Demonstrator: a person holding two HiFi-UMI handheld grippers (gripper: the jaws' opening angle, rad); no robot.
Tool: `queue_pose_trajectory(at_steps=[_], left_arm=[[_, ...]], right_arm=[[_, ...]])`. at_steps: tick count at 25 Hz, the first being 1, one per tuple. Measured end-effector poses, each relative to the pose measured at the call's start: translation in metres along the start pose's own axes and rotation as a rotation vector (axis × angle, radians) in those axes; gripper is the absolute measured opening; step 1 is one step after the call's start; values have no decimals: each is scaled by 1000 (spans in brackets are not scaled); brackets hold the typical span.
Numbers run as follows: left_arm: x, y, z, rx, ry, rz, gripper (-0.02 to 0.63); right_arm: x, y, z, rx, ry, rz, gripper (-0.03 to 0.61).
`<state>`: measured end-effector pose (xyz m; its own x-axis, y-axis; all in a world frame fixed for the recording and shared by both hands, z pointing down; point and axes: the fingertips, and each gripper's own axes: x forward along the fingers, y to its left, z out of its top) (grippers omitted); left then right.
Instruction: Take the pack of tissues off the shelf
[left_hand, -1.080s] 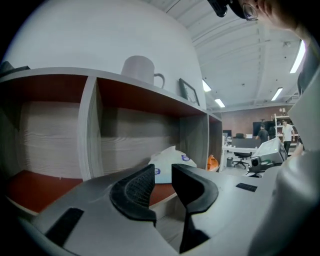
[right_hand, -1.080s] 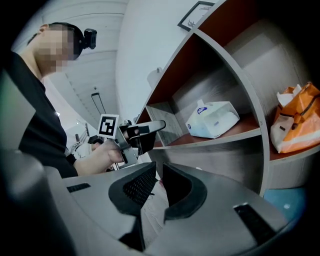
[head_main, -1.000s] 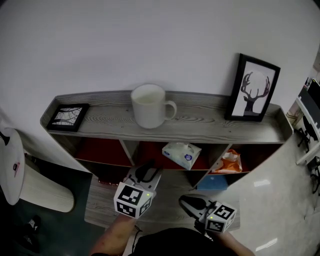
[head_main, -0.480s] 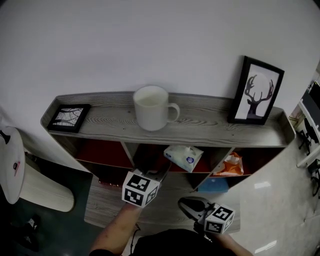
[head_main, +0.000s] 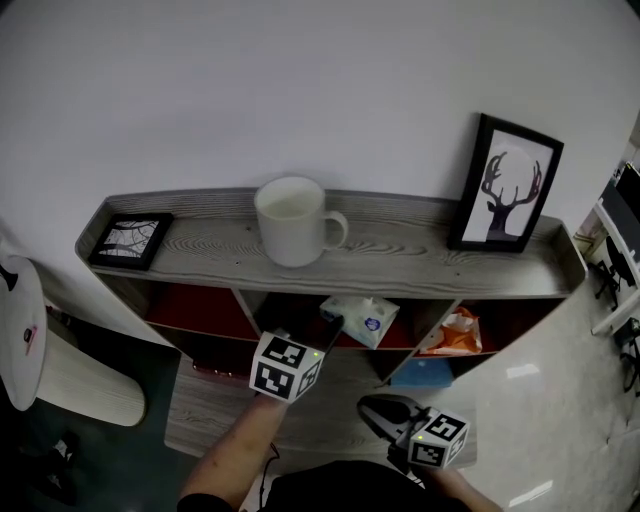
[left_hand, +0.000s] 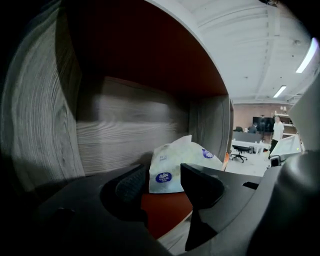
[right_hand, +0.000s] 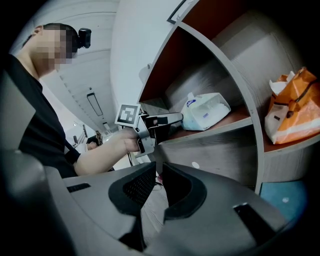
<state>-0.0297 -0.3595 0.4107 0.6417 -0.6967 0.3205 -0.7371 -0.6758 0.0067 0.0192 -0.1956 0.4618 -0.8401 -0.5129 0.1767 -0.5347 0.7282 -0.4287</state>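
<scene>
On the shelf (head_main: 400, 255), the middle cubby holds the tissue pack (head_main: 362, 318), at the mug's (head_main: 290, 220) five o'clock. An orange bag (head_main: 455, 333) sits in the cubby at its three. One soft white pack, blue oval labels. One mug, two frames (head_main: 128, 240), (head_main: 505, 185). The left gripper (left_hand: 166, 185) has just been opening its jaws, now wide, pack untouched. The right gripper (right_hand: 156, 182) is closed, empty.

left hand-held gripper (head_main: 332, 328), place: a second ago short of the shelf (head_main: 420, 262); now its tips are at the mouth of the middle compartment (head_main: 300, 312).
jaws: have just been opening, now wide apart; nothing pressed between them.
pack of tissues (head_main: 362, 320), relative to the hand-held gripper: was well ahead and to its right; now just beyond the tips, in line with the gap.
forearm (head_main: 240, 440): stretched further toward the shelf.
</scene>
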Motion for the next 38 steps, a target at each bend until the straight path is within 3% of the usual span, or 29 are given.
queue_pose_trajectory(at_steps=[6, 9, 18, 32, 38], left_arm=[[4, 0, 0, 21, 8, 22, 216], [3, -2, -1, 28, 13, 26, 133], [-5, -21, -6, 42, 11, 24, 30], [-28, -49, 5, -59, -60, 36, 18], [-49, -61, 21, -60, -105, 79, 18]], right_arm=[[-7, -4, -1, 12, -1, -1, 20], [-9, -2, -1, 9, 1, 8, 20], [-20, 2, -6, 7, 7, 21, 20], [-65, 9, -12, -3, -14, 20, 20], [-88, 6, -13, 4, -27, 30, 20]])
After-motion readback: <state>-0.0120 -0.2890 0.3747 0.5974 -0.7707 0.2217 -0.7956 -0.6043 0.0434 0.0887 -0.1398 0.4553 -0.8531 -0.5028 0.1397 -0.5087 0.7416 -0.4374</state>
